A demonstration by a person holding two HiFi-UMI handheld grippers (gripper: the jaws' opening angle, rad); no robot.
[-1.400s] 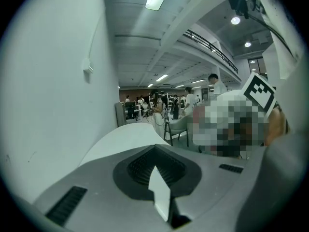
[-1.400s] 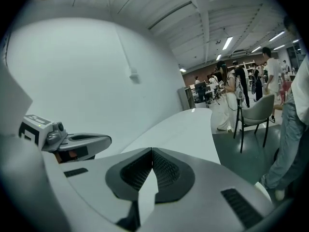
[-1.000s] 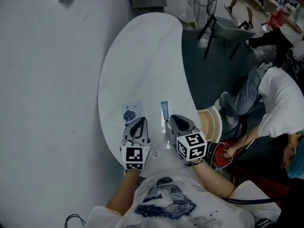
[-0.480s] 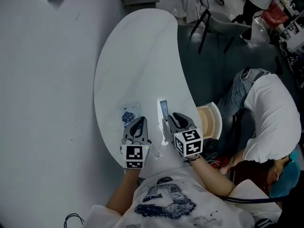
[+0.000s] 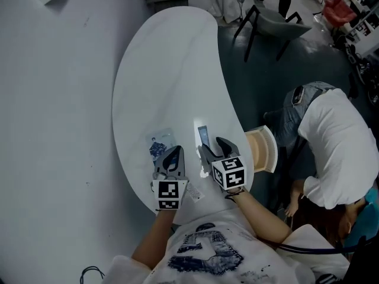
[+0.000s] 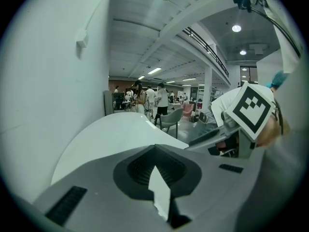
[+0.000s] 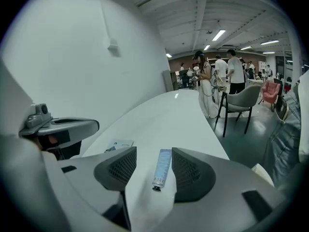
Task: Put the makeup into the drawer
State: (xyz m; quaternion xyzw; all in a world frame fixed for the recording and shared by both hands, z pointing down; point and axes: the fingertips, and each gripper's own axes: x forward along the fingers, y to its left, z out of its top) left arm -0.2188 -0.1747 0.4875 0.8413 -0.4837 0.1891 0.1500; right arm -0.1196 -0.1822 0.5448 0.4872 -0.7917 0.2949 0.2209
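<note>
View from above of a curved white table [image 5: 166, 70], with two hand-held grippers over its near end. On the table lies the makeup, a slim pale blue tube [image 5: 204, 136].

The right gripper [image 5: 213, 148] is directly behind the tube, pointing down at it. Its jaws are spread wide and hold nothing. In the right gripper view the tube lies on the table in the gap between the two jaws, dark cap end nearest the gripper. Neither pad touches it. The tube's long axis runs away from the person, in line with the gripper, so the jaws would close across its narrow width.

The left gripper [image 5: 173, 158] sits to the left on the table's near end and is farther from the tube. Its jaws are closed. A white sliver shows where they meet; whether that is a scrap being held or the table behind cannot be told. A small printed sachet [image 5: 160, 144] lies on the table just ahead of it.

What looks like the drawer [image 5: 267, 152], pale wood, stands open at the table's right edge, beside the right gripper.

Compared with a second earlier, the right jaws, closed then, have just been opening. That gripper has dropped lower and closer to the tube. The tube and sachet have not moved on the table.
</note>
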